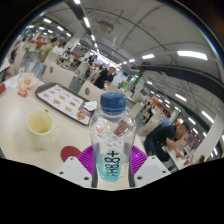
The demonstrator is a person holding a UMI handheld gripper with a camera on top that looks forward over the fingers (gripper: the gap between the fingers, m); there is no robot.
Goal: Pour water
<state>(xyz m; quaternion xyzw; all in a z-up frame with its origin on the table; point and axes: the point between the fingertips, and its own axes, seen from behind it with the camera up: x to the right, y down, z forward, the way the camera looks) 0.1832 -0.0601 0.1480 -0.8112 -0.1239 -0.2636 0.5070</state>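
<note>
While the bench (25, 150) spreads pale and bare ahead, a cup (39, 127) stands on it off to the left of the claw (111, 170), well apart from the bottle; the cup is a small, pale yellowish-green one, upright and open at the top, and what it holds cannot be told. Beyond the cup, farther back on the bench, lies a tray (63, 98) with a dark rim and small items on it, too small to make out. In the middle stands the bottle (111, 140), upright and held off the bench between the claw's two fingers: it is clear plastic with a blue screw cap still on, rounded shoulders, a ribbed body, and a label with pale teal at its lower part bearing white marks. The liquid inside looks clear and seems to reach near the neck. The purple pads (91, 158) show at either side of the bottle's lower body, pressed against it, so the claw is pinching the bottle. Just left of the claw, low on the bench, a small red shape (70, 154) peeks out, not clear enough to name. To the right, beyond the bottle, a person (165, 135) in dark clothes sits bent forward, and behind stretches a large hall with people (95, 70) at tables under rows of ceiling lights (150, 56).
</note>
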